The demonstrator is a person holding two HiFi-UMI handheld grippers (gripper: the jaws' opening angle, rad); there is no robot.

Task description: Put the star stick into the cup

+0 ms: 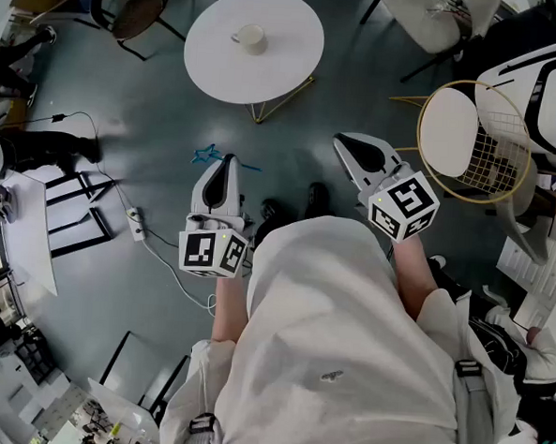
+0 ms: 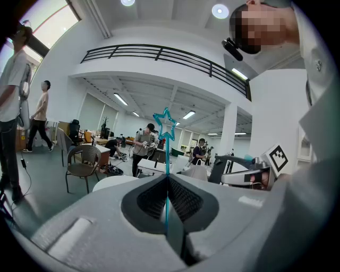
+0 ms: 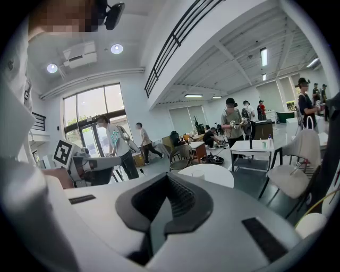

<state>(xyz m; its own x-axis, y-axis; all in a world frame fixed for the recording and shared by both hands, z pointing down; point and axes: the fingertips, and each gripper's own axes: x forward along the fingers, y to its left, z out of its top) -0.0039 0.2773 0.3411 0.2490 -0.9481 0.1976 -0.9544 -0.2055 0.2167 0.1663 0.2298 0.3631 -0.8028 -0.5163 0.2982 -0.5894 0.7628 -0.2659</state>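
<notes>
Standing upright in the left gripper (image 2: 169,178), a thin teal star stick (image 2: 167,158).

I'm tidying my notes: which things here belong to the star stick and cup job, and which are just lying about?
Job: star stick, gripped in the left tool; cup; round table under it.
Lying about: wire chair; power strip.

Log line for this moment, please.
left gripper: shut on thin blue star-topped stick | right gripper: shut, empty | white cup: on round white table
</notes>
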